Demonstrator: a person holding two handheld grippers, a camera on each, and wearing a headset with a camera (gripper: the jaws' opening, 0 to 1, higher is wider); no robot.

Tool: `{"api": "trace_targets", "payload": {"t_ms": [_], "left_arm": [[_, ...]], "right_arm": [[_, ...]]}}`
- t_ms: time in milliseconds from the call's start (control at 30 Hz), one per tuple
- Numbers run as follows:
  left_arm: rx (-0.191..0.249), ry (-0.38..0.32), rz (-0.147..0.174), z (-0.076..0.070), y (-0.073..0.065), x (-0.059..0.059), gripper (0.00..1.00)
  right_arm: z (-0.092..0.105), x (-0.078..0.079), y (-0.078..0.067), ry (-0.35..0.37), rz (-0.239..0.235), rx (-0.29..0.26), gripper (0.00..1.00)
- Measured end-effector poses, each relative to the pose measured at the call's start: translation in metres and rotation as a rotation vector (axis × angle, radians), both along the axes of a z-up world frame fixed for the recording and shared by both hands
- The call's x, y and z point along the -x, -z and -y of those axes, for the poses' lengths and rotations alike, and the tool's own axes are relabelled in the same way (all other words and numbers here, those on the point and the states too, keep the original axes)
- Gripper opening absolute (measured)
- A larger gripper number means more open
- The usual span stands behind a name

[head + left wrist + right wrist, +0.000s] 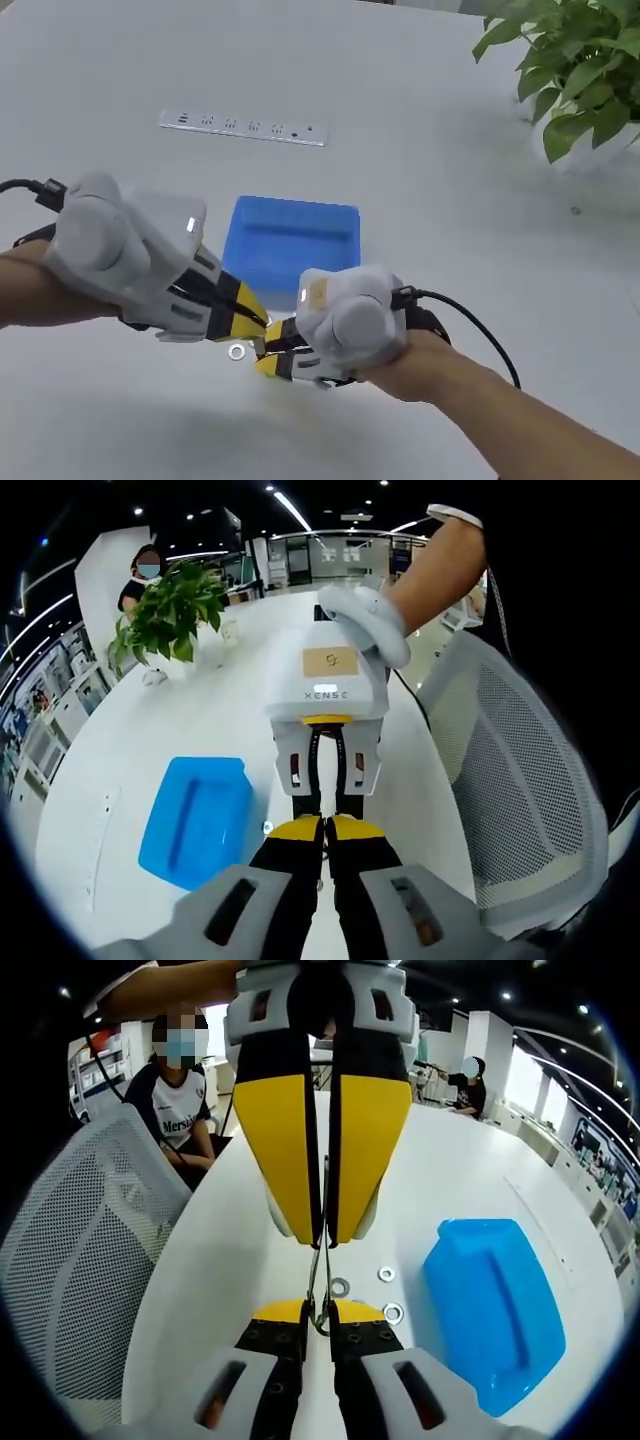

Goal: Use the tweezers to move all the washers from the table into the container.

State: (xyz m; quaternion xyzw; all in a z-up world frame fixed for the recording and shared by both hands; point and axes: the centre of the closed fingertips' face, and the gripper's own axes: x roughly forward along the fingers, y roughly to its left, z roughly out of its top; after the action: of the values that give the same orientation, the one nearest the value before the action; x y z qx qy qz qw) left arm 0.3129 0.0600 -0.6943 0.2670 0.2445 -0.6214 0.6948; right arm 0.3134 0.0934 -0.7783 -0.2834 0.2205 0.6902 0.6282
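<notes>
Jaws of the left gripper (322,1235) and the right gripper (320,1315) both pinch the tweezers (319,1275), nose to nose above the table (240,1260). We see the blue container (495,1300) just beside them, with three washers (340,1287) lying between. Our worry: if either gripper releases unevenly, the tweezers could twist, fall and scatter the washers.

We see the tweezers (318,1270), a slim metal pair, gripped between the closed pads of the left gripper (322,1238) and the right gripper (320,1318). Three flat silver washers (340,1287) lie just beside them on the white table (220,1260). The blue rectangular container (495,1300) sits nearby, open-topped.
</notes>
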Motion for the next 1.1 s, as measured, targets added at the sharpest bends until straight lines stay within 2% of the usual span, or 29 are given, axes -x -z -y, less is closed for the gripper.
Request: {"api": "trace_targets", "payload": {"t_ms": [300, 567, 933, 1100], "left_arm": [[0.005, 0.0, 0.018, 0.002, -0.014, 0.0, 0.06], [0.015, 0.0, 0.038, 0.005, -0.03, -0.005, 0.06], [0.017, 0.009, 0.064, 0.008, -0.047, -0.018, 0.06], [0.021, 0.015, 0.078, 0.011, -0.054, -0.027, 0.06]], "right_arm": [[0.002, -0.002, -0.014, -0.001, 0.023, -0.001, 0.1], [0.004, -0.009, -0.03, 0.006, 0.051, -0.006, 0.1], [0.007, -0.025, -0.048, 0.011, 0.084, -0.016, 0.1], [0.01, -0.036, -0.054, 0.022, 0.098, -0.022, 0.1]]}}
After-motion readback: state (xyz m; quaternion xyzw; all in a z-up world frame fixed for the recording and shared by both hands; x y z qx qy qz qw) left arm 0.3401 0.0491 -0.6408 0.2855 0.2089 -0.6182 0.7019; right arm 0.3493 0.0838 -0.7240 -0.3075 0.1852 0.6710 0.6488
